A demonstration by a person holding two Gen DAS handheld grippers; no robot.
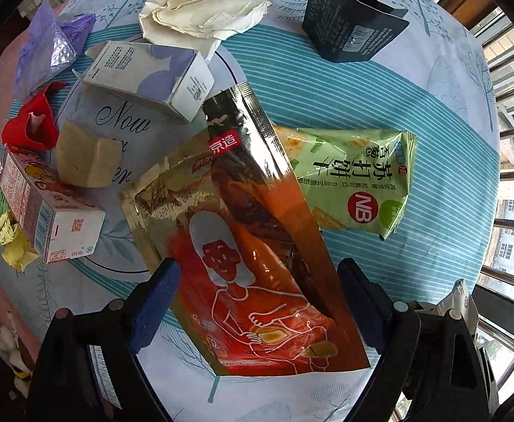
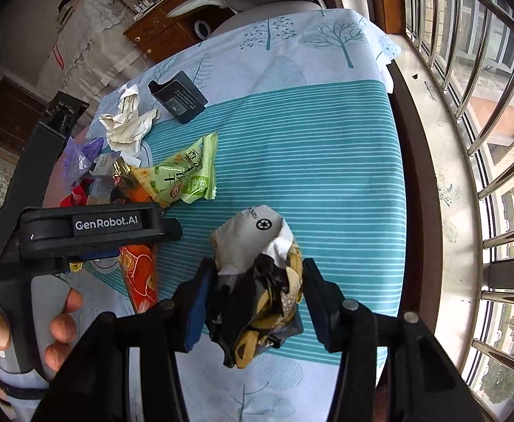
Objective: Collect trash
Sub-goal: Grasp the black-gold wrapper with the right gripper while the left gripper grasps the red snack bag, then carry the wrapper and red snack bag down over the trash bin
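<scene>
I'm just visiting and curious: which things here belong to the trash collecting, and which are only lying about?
Trash to collect:
- orange pouch
- green cracker packet
- crumpled wrapper, in the right gripper
- crumpled paper
- small boxes

Just there:
- tablecloth
- window bars

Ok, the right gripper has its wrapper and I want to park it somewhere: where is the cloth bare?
Bare: the striped teal band between the green cracker bag and the window-side table edge, and the tree-print strip beyond the black box. Crowded: the far side, where the orange pouch, cartons and crumpled paper lie close together.
</scene>
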